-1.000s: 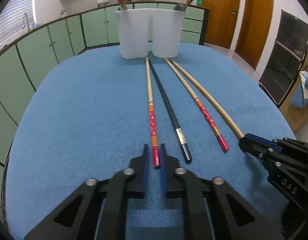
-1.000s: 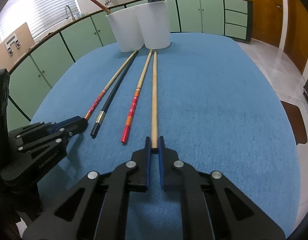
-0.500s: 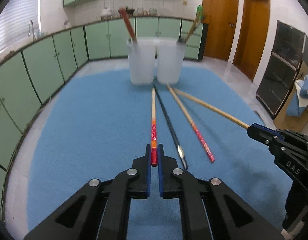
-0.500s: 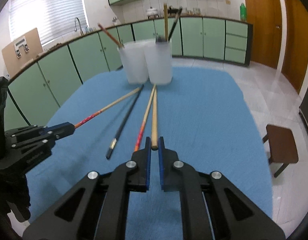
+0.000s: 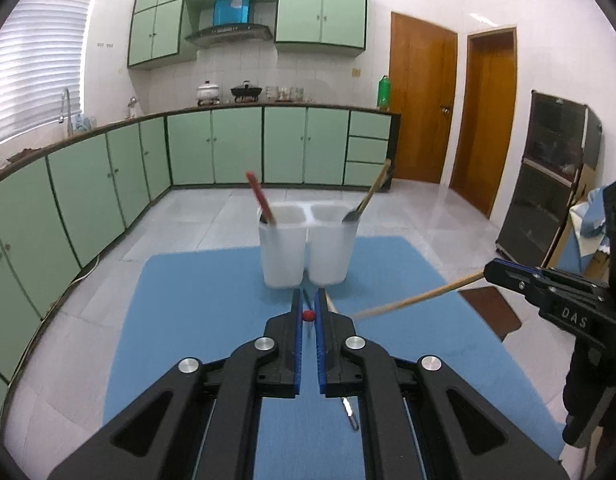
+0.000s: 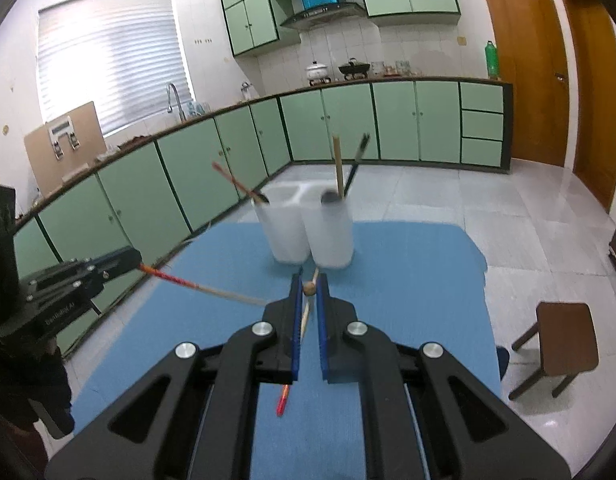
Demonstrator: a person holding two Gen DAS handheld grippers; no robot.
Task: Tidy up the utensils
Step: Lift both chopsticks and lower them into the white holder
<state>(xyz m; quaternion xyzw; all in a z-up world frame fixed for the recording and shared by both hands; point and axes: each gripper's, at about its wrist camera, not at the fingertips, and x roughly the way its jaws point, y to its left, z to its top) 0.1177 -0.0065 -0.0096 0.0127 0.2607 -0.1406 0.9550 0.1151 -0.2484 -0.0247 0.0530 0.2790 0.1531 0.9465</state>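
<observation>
My left gripper (image 5: 308,300) is shut on the red end of a red-patterned chopstick (image 5: 307,315), raised above the blue cloth (image 5: 195,300); the right wrist view shows that chopstick (image 6: 187,282) slanting down from the left gripper (image 6: 133,261). My right gripper (image 6: 309,285) is shut on a plain wooden chopstick (image 6: 309,289), also lifted. It appears in the left wrist view as a wooden chopstick (image 5: 416,300) leaving the right gripper (image 5: 492,271). Two white cups (image 5: 303,248) stand ahead, holding a red chopstick (image 5: 259,198) and a wooden and a black one (image 6: 339,168).
A black chopstick with a silver band (image 5: 350,416) and a second red-patterned chopstick (image 6: 283,400) lie on the cloth beneath the grippers. A brown stool (image 6: 564,336) stands off the table's right edge. Green cabinets line the far walls.
Both grippers rose well above the table, each carrying its chopstick's near end up with it. The view tilted up, so the cups now sit lower and farther away.
</observation>
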